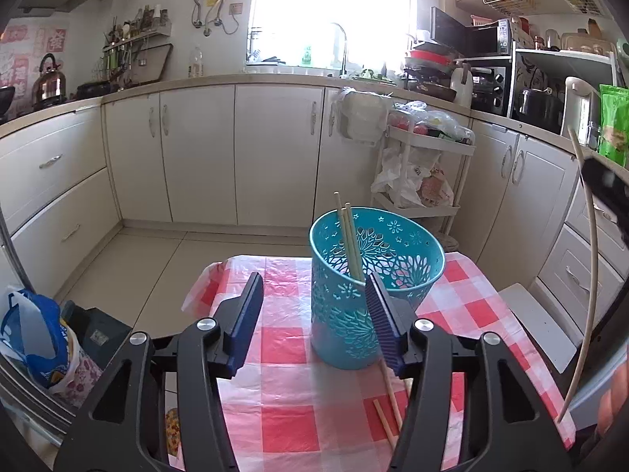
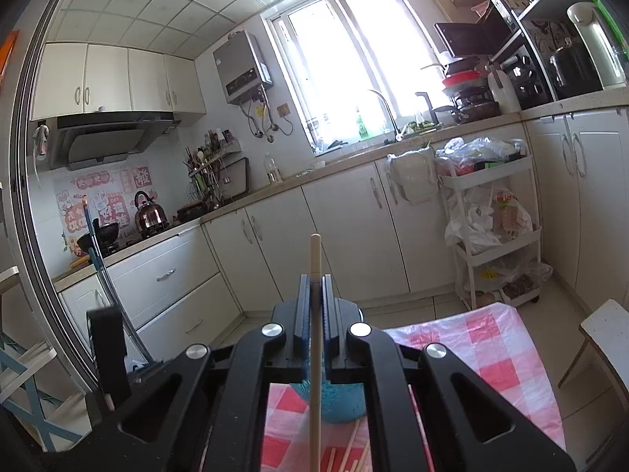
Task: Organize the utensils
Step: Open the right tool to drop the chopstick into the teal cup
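From my right wrist view I can make out "Nice" on the pink-and-white poster (image 2: 106,192) behind the stove, and what looks like "Luck" near its lower edge. Its large Chinese characters I cannot read for sure. Other labels are too small.

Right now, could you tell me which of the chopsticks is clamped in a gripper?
The chopstick pinched upright in the right gripper; the others stand in the teal basket or lie on the tablecloth.
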The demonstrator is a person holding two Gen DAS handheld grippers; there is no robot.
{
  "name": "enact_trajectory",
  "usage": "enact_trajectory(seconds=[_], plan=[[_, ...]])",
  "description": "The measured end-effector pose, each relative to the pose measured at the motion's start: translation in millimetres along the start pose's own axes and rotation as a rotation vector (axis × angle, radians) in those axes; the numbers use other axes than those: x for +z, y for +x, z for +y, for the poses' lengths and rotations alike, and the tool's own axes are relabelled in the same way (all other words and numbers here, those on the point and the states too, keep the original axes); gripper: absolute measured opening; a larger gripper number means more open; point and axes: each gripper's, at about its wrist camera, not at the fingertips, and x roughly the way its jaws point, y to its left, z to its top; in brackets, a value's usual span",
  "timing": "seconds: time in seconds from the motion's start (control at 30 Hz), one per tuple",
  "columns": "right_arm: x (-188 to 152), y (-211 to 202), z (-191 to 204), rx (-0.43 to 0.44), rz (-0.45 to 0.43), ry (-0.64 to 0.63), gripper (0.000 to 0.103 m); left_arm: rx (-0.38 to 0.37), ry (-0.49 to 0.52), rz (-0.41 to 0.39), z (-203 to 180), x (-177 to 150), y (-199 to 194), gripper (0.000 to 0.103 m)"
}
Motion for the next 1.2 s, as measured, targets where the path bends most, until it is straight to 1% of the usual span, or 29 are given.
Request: enact_trajectory(seconds=[0.03,0.1,0.27,0.4,0.53,0.77,0.83,0.93,1.03,1.13,1.17,1.2], plan=[[4,7,3,0.000,-0.013,-0.005,0.006,0.009,-0.004,-0.010,2,-6,-1,0.060],[14,23,8,-0.002,-0.035,-0.011,0.006,0.025,-0.014,-0.021,8,-15,0,0.062],[33,70,14,-0.014,-0.079,-0.007,0.006,0.021,-0.074,0.001,27,-32,10,0.062],[36,111,15,-0.042,-0.084,-0.005,0.006,0.015,-0.103,0.031,39,-37,15,0.063],[29,147,14,-0.074,-0.046,-0.003,0.006,0.024,-0.105,0.021,46,-36,13,0.066],[9,183,9,-0.117,0.050,-0.003,0.006,0.036,-0.123,0.035,56,-37,15,0.067],[5,187,7,-0.129,0.061,-0.012,0.006,0.036,-0.121,0.032,55,-37,15,0.068],[1,192,6,-0.130,0.109,-0.020,0.006,0.032,-0.115,0.034,54,-37,15,0.068],[1,186,3,-0.125,0.123,-0.014,0.007,0.031,-0.115,0.035,55,-38,16,0.068],[2,166,0,-0.118,0.136,0.002,0.008,0.039,-0.106,0.038,52,-38,17,0.068],[2,156,-1,-0.116,0.143,0.005,0.010,0.041,-0.100,0.046,51,-39,17,0.069],[2,145,-1,-0.115,0.148,0.005,0.016,0.044,-0.092,0.059,48,-38,17,0.070]])
